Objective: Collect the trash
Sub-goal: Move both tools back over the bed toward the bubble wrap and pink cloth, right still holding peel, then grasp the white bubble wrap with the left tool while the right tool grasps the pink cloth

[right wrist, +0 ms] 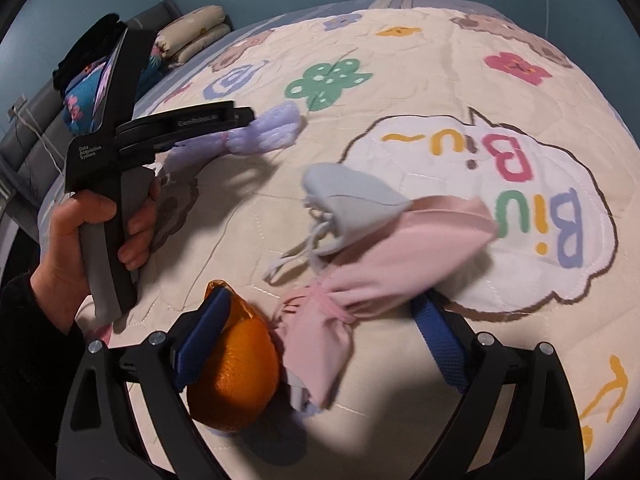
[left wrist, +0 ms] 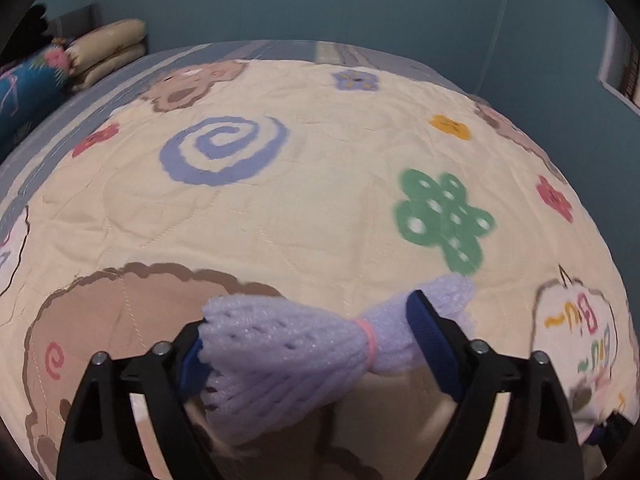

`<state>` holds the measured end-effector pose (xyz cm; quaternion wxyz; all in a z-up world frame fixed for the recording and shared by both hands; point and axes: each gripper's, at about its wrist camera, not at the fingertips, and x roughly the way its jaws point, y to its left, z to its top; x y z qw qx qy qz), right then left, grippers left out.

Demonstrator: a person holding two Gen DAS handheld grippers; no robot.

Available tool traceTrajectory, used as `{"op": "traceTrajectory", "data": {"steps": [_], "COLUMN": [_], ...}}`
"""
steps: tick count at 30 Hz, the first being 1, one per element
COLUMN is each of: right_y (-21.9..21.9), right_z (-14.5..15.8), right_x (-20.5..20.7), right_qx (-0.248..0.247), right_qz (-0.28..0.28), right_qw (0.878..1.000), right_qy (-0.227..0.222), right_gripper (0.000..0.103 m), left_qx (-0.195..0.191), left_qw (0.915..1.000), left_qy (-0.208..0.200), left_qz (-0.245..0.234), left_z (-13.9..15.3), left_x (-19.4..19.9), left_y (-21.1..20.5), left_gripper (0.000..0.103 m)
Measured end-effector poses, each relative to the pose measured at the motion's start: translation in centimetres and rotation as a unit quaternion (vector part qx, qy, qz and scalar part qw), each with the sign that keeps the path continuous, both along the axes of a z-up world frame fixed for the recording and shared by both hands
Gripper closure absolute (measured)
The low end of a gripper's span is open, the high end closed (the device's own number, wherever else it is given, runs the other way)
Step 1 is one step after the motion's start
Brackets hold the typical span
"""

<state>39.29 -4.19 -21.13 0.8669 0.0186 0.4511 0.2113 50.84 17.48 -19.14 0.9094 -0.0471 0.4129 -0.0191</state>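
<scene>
Lavender foam netting (left wrist: 288, 344), tied at its waist by a pink band (left wrist: 370, 340), lies on the quilted bedspread (left wrist: 320, 200) between the fingers of the left gripper (left wrist: 308, 344); the jaws stand spread, and whether the pads already touch the foam cannot be told. The foam is judged very light, soft and springy: it will compress under the pads and is unlikely to slip, so the banded waist, the narrowest and firmest part, is the best place to take hold. The right gripper (right wrist: 320, 336) also stands spread and holds nothing; between its fingers lie a pink drawstring pouch (right wrist: 360, 276) and, against the left finger, an orange mesh pouch (right wrist: 236, 376), with a grey-blue drawstring pouch (right wrist: 352, 200) just beyond. These fabric items are judged limp and light; the gathered neck of the pink pouch, where the cord cinches it, offers the most secure pinch. The left wrist view shows the netting's open cells and the band closely, but none of the pouches. The right wrist view shows the person's left hand (right wrist: 80, 232) around the left gripper's handle, the foam's far flared end protruding past that gripper, and the folded pillows (right wrist: 192, 36) at the far left of the bed.
</scene>
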Motion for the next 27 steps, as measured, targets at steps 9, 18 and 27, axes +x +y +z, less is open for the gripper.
{"op": "traceTrajectory", "data": {"steps": [9, 18, 27], "right_y": [0.6, -1.3, -4.0], "right_z": [0.3, 1.2, 3.2], "right_x": [-0.3, -0.2, -1.5], "right_qx": [-0.016, 0.044, 0.098], "right_qz": [0.001, 0.009, 0.001], "right_qw": [1.000, 0.999, 0.995], "right_qy": [-0.010, 0.013, 0.033], "right_gripper": [0.081, 0.086, 0.086], "left_qx": [0.067, 0.029, -0.002], "left_qw": [0.9973, 0.9993, 0.9993], "left_qy": [-0.026, -0.022, -0.032], "left_qz": [-0.014, -0.007, -0.019], "left_z": [0.7, 2.1, 4.0], "left_x": [-1.2, -2.5, -5.5], "left_y": [-3.0, -1.8, -2.0], "left_gripper": [0.085, 0.086, 0.086]}}
